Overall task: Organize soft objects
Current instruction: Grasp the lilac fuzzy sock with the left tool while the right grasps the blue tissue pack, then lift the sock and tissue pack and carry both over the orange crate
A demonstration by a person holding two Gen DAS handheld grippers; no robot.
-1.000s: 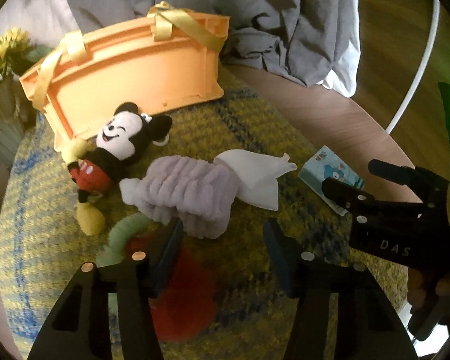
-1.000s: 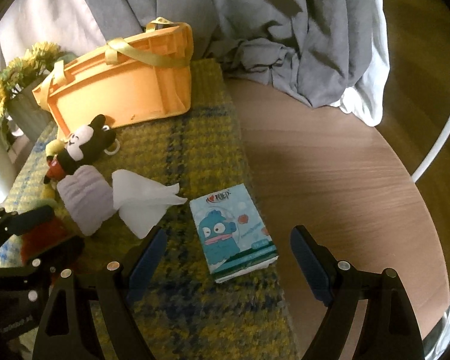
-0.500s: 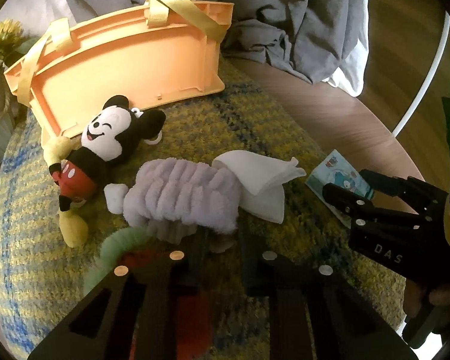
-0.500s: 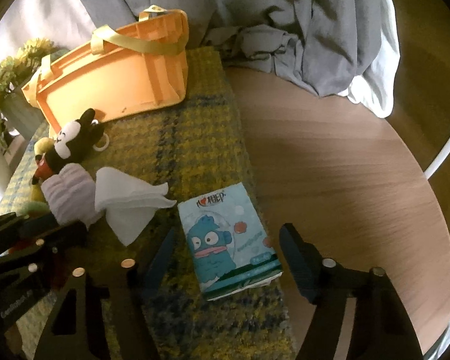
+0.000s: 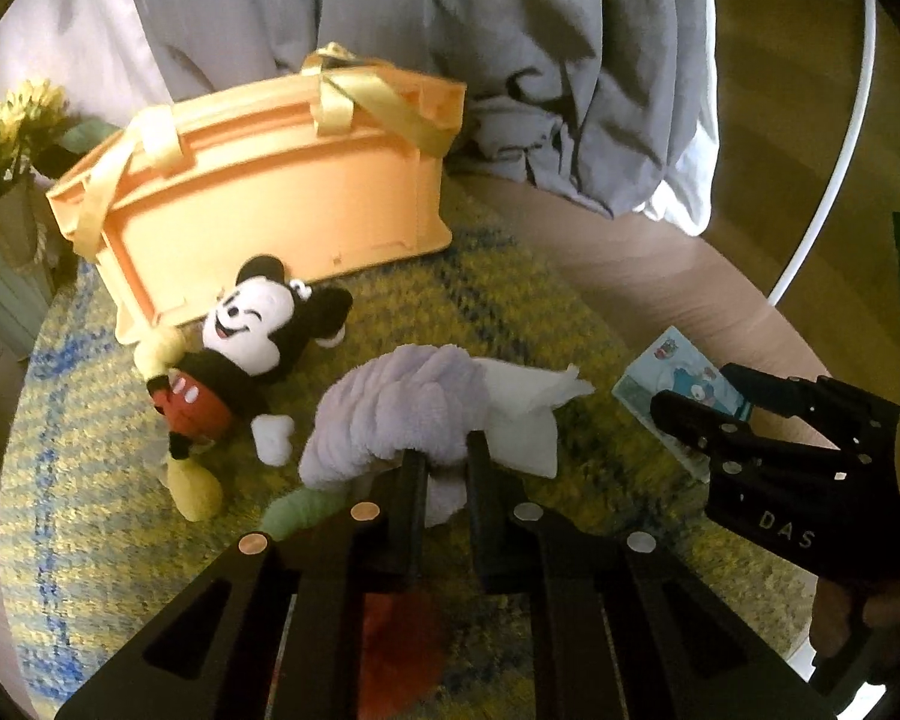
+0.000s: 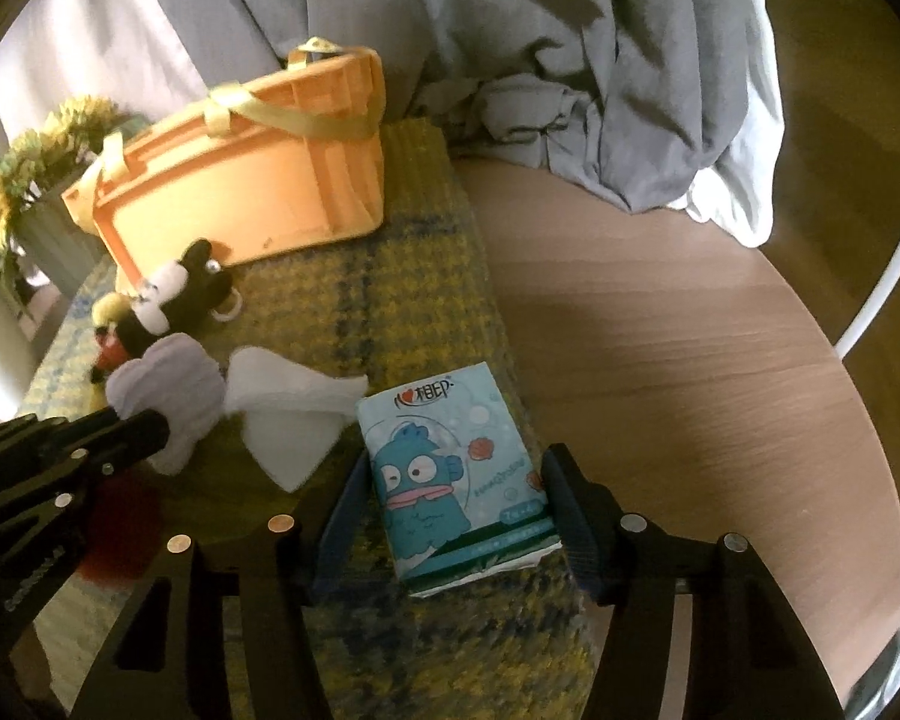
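While left gripper (image 5: 444, 474) pinches the lavender towel's (image 5: 402, 402) near edge, right gripper (image 6: 456, 531) straddles the tissue pack (image 6: 456, 480), part-open, long axis along the fingers, not gripping.

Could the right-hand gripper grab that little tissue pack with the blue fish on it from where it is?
Probably yes. The right gripper is open, with one finger on each side of the tissue pack, which lies flat on the woven mat. Nothing lies between them; the loose white tissue sits off to the side.
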